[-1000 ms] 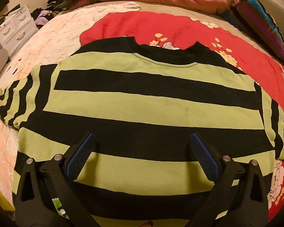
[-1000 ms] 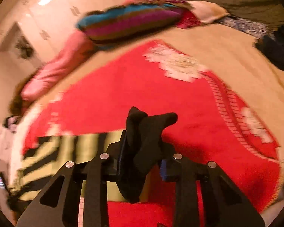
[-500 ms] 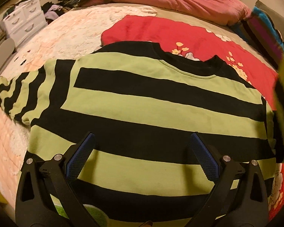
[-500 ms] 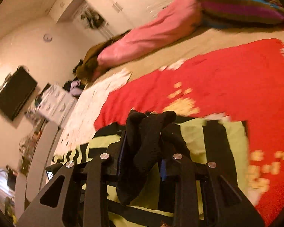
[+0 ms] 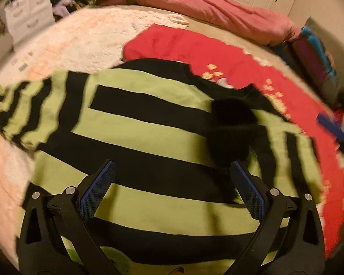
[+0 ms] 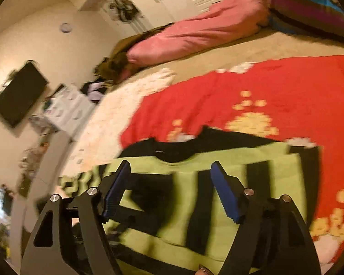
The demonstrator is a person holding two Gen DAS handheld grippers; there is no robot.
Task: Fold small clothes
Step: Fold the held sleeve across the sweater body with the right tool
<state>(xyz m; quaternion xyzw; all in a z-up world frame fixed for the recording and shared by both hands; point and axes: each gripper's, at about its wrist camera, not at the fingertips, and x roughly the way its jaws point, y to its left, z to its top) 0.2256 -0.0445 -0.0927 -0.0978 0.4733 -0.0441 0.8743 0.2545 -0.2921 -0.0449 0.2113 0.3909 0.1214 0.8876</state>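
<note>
A green and black striped sweater (image 5: 149, 137) lies flat on the bed. Its right sleeve (image 5: 284, 155) is folded across the body, with the black cuff (image 5: 231, 123) resting on the chest. The left sleeve (image 5: 23, 105) is still spread out to the left. My left gripper (image 5: 172, 183) is open and empty over the lower hem. My right gripper (image 6: 169, 183) is open and empty above the folded sleeve (image 6: 229, 194); one of its blue pads (image 5: 332, 128) shows at the right of the left wrist view.
The sweater lies partly on a red flowered blanket (image 5: 217, 50) and a cream fluffy blanket (image 5: 80, 39). A pink duvet (image 5: 206, 6) and a striped pillow (image 6: 309, 6) lie at the head of the bed. White drawers (image 5: 29, 9) stand at the left.
My right gripper carried the black cuff across the sweater's body, then opened and let it go. The right sleeve now lies folded over the chest. My left gripper stayed open.
</note>
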